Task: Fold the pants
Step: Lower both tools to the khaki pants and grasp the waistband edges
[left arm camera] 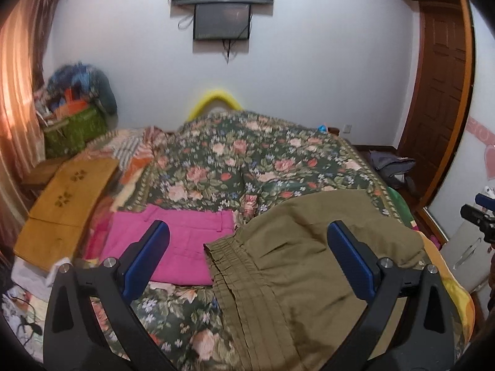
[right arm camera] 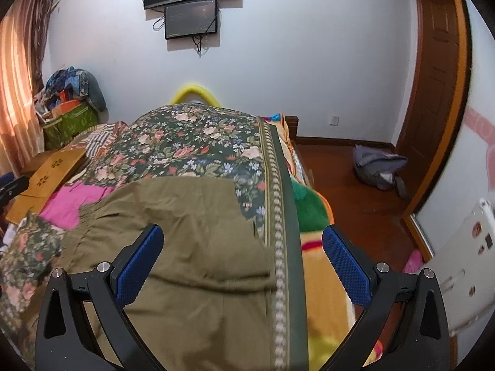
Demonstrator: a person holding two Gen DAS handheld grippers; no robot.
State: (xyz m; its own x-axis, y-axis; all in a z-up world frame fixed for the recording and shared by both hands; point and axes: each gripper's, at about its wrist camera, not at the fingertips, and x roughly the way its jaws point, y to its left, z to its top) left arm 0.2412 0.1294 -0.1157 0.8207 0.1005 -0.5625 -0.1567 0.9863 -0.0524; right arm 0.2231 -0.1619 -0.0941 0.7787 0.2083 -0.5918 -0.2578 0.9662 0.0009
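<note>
Olive pants point(left arm camera: 309, 266) lay on the floral bedspread point(left arm camera: 216, 160), near-right part of the bed, partly folded by the look of it. Pleated waistband point(left arm camera: 235, 262) was at the left end, just beside the folded pink pants point(left arm camera: 173, 241) (these look done already). Long axis ran roughly left-right across the bed; the rest of the fabric went right toward the bed edge, where the green border strip point(right arm camera: 287, 216) showed in the rt wrist view.

Left gripper point(left arm camera: 247, 256) hovered over the waistband end, fingers spread wide, nothing between them. Right gripper point(right arm camera: 243, 262) hovered over the right end of the pants point(right arm camera: 185, 232), also wide, empty, with its right pad point(right arm camera: 343, 266) out past the border strip, above the yellow blanket. Contact w/ cloth: cannot tell for either, both looked apart from it.

So each gripper was nearest its own end: L for waistband, R for the far-from-waist end. Judgement: next fold prob brings one end over the other along that left-right axis, so both need to drop down and pinch an edge. Risk: pinching the bedspread along w/ the thin cloth.
</note>
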